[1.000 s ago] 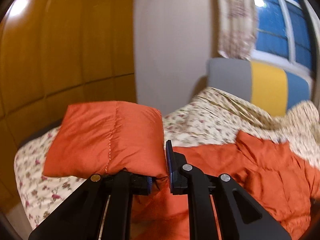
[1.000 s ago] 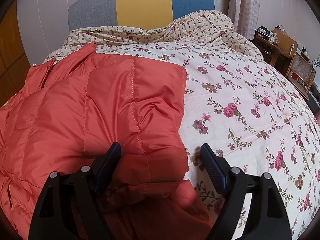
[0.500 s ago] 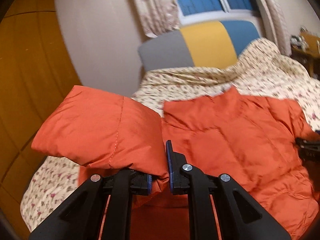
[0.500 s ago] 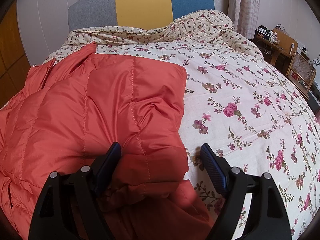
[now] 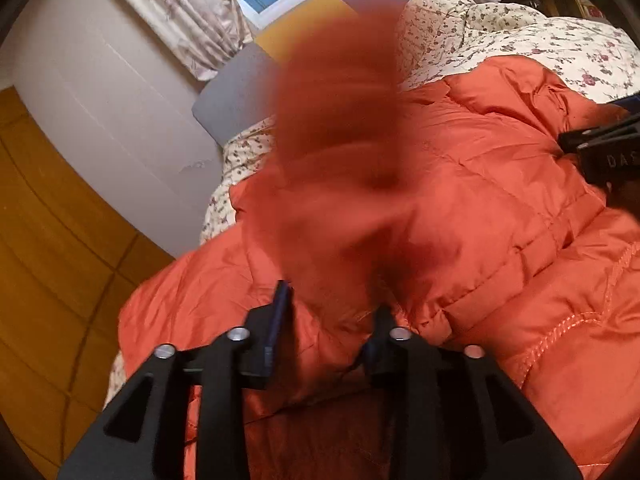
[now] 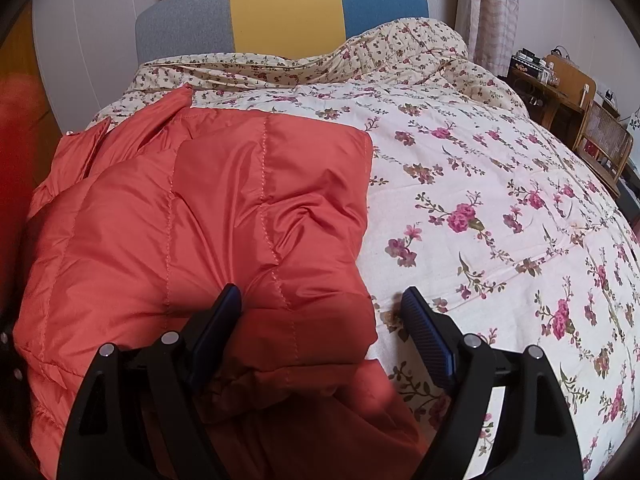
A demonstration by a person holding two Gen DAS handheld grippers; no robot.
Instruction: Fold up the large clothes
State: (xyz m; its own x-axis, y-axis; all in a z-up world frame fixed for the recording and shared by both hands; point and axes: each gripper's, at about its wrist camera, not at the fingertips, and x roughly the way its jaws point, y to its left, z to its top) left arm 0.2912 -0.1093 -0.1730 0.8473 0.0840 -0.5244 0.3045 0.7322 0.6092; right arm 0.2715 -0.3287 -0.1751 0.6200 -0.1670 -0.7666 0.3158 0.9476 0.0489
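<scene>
Jacket [image 6: 192, 216], orange and quilted, lies on the floral bedspread [image 6: 500, 208] toward the bed's left side. Left gripper [image 5: 328, 312]: jaws opening, a blurred jacket sleeve [image 5: 340, 128] between them, pads not visibly pressing it. Right gripper [image 6: 320, 312]: jaws wide apart, resting over the jacket's folded edge, gripping nothing.

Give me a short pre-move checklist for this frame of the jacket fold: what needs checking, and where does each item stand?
1. Left gripper letting go: ok, its jaws are opening around the sleeve.
2. Sleeve clear of the fingers: cannot tell, it is blurred.
3. Right gripper free: ok, open, straddling the jacket edge.
4. Jacket lying flat: not ok, puffy and creased.
5. Room on the quilt: ok.
</scene>
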